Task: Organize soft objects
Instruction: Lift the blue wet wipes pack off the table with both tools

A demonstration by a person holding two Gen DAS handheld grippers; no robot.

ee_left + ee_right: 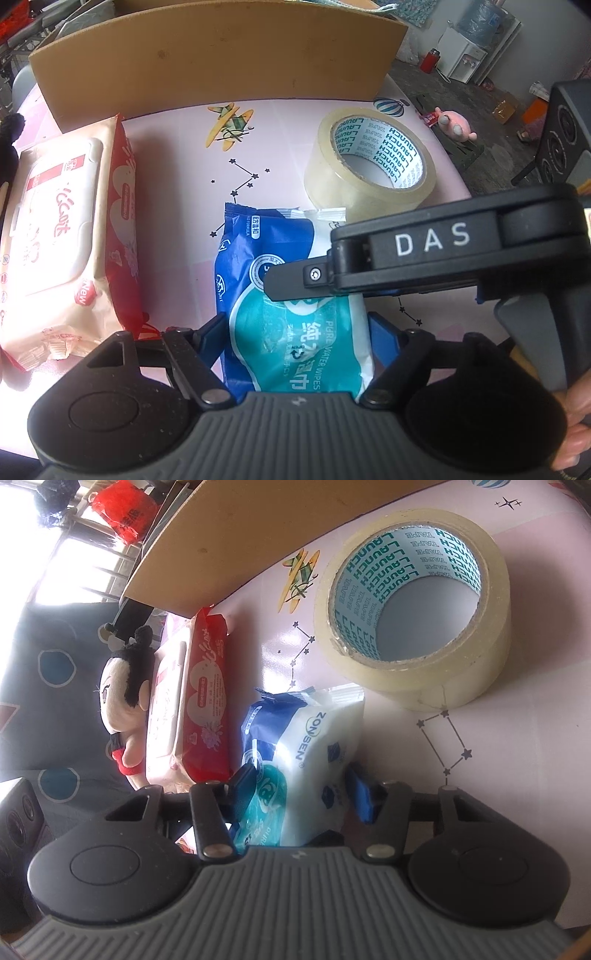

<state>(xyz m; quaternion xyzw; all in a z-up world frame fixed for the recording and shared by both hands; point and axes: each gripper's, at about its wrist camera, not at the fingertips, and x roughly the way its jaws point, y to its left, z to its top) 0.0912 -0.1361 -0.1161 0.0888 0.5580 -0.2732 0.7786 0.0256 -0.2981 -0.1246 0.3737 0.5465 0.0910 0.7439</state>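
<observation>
A small blue-and-white wet wipes pack [295, 332] [306, 746] lies on the pink table [177, 192]. My left gripper [297, 338] straddles its near end, and both blue pads touch the pack's long edges. My right gripper [303, 792] comes in from the right, rolled on its side, with the pack's edge between its jaws. One pad rests against the top face, while a thin dark gap shows at the other pad. Its upper finger [284, 282] lies over the pack. A large red-and-pink wipes pack [70, 229] [199, 701] sits to the left.
A clear tape roll [369, 162] [413, 609] stands just beyond the small pack. A cardboard box [221, 55] [258, 528] closes off the table's far side. A black-haired plush doll [125, 698] leans against the large pack. A pink plush [456, 125] lies on the floor.
</observation>
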